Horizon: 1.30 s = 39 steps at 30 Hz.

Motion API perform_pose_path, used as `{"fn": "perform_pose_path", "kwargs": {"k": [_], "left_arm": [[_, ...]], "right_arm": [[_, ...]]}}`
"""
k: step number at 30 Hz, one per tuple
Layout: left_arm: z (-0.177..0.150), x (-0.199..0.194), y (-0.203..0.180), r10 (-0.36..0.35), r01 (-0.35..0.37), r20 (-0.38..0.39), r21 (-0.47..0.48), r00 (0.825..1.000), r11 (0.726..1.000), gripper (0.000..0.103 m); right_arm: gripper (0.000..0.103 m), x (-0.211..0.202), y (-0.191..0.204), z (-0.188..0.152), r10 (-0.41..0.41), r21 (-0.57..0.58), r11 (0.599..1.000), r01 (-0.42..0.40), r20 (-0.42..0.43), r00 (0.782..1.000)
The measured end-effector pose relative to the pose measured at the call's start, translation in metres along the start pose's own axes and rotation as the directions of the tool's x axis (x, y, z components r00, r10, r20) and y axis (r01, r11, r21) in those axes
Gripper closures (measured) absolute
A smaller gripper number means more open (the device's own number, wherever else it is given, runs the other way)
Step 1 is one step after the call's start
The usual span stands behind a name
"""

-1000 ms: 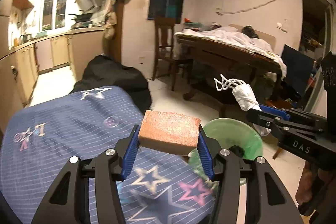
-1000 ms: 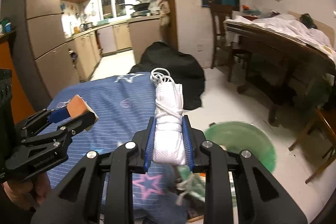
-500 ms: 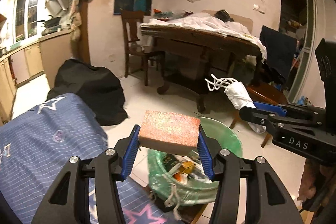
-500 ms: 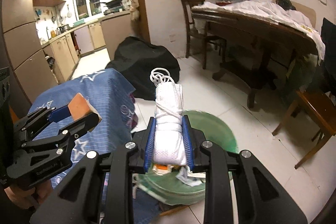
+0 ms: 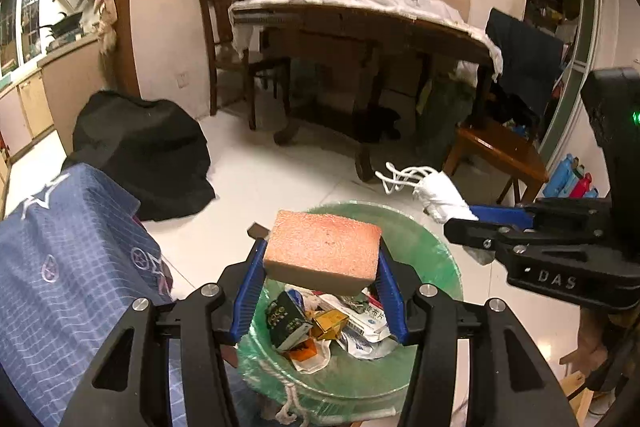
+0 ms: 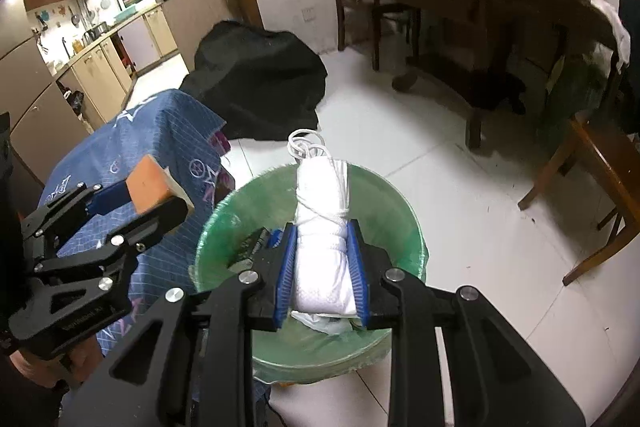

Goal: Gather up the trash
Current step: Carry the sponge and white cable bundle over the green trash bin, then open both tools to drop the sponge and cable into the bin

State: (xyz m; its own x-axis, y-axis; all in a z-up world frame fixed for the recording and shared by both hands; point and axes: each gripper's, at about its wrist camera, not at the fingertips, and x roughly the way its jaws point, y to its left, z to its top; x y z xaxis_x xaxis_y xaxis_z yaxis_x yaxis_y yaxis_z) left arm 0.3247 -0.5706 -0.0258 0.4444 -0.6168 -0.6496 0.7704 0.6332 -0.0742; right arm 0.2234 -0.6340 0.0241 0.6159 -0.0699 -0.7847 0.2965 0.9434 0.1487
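White floor tiles surround a green-lined trash bin [image 5: 436, 259] holding wrappers and cartons. Above the bin's near side, the left gripper [image 5: 320, 267] clamps an orange sponge [image 5: 322, 251] between its blue pads. Over the bin's right rim, the right gripper [image 6: 322, 259] squeezes a rolled white cloth bundle [image 6: 324, 227] tied with cord. A blue star-patterned cover [image 5: 68, 267] lies left of the bin.

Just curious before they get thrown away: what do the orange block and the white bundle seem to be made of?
Orange block: likely sponge or foam; matte, finely pitted face over a paler layer.
White bundle: probably soft fabric, perhaps a rolled face mask; dimpled weave, bound with thin white cord.
Bin liner: thin, glossy, translucent green plastic film.
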Motion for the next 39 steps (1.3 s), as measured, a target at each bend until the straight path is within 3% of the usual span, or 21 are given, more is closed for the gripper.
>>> {"fn": "perform_pose_path", "kwargs": {"k": [8, 14, 35, 37, 39], "left_arm": [[-0.009, 0.063, 0.001, 0.022, -0.025, -0.131, -0.015, 0.991, 1.000, 0.050], [-0.018, 0.091, 0.008, 0.044, -0.048, -0.172, -0.021, 0.984, 0.999, 0.050], [-0.025, 0.098, 0.016, 0.067, -0.074, -0.183, -0.030, 0.981, 0.997, 0.049], [-0.026, 0.100, 0.017, 0.071, -0.079, -0.193, -0.031, 0.979, 0.996, 0.040], [-0.025, 0.100, 0.016, 0.089, -0.097, -0.187, -0.032, 0.978, 0.995, 0.031]], "right_arm": [[0.079, 0.027, -0.020, 0.001, 0.013, 0.026, 1.000, -0.011, -0.068, 0.998], [0.079, 0.036, -0.026, 0.000, 0.015, 0.033, 0.999, -0.013, -0.084, 0.996], [0.077, 0.043, -0.030, -0.003, 0.016, 0.034, 0.999, -0.013, -0.094, 0.995], [0.076, 0.045, -0.030, -0.004, 0.018, 0.033, 0.999, -0.014, -0.097, 0.995], [0.063, 0.045, -0.031, -0.003, 0.014, 0.034, 0.999, -0.011, -0.095, 0.995]]}}
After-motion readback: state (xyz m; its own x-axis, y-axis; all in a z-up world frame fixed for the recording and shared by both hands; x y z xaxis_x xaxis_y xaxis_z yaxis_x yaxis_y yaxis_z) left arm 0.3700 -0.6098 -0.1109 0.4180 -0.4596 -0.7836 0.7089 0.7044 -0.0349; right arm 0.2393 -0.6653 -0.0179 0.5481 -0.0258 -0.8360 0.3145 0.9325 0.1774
